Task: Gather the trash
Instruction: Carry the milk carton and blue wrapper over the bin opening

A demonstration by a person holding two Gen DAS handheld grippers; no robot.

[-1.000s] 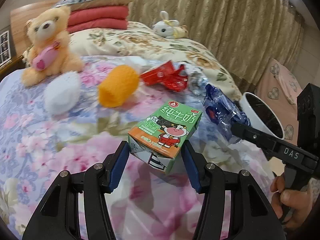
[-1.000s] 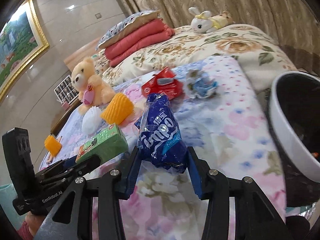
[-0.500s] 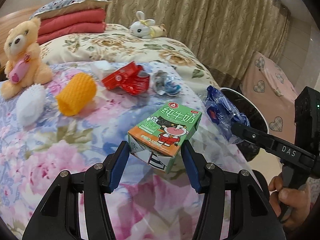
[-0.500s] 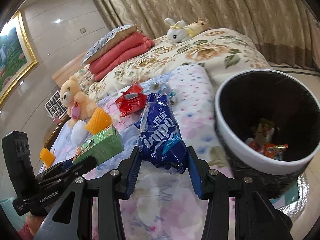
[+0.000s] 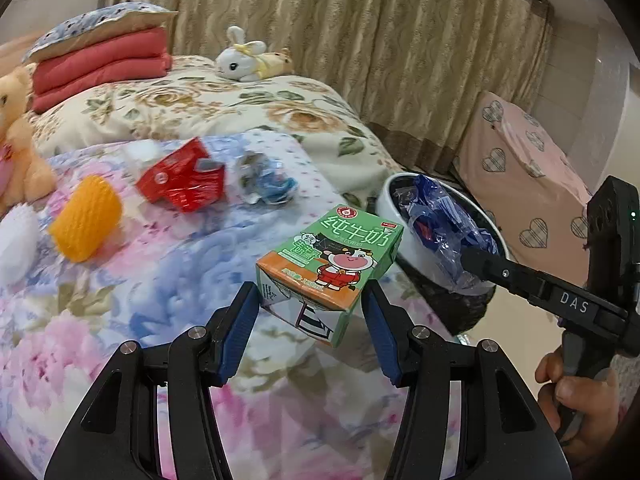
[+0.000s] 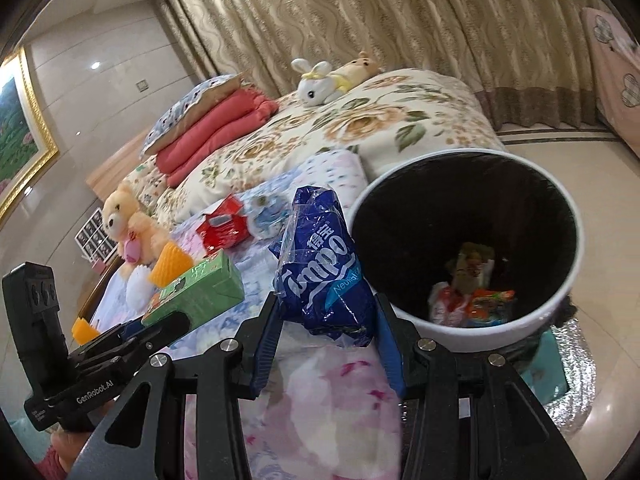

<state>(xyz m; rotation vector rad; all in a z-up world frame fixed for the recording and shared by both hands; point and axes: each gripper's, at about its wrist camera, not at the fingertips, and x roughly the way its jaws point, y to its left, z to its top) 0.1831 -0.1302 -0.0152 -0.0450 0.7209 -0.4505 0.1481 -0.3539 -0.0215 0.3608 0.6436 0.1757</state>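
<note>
Pinching a green milk carton (image 5: 330,266) by its side walls, the left gripper (image 5: 312,316) hung above the floral bedspread (image 5: 120,320). The carton looked light and stiff, though probably crushable if empty. The right gripper (image 6: 326,328) clamped a blue wrapper (image 6: 322,276), crinkly, slippery and soft, best held at its bunched middle. It reached toward the bin (image 6: 520,330) at two o'clock, the wrapper near its rim. A red wrapper (image 5: 182,182) lay at eleven o'clock.

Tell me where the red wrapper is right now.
The red wrapper lies on the floral bedspread, left of centre in the left wrist view, between the orange foam net and the crumpled blue-and-silver wrapper.
</note>
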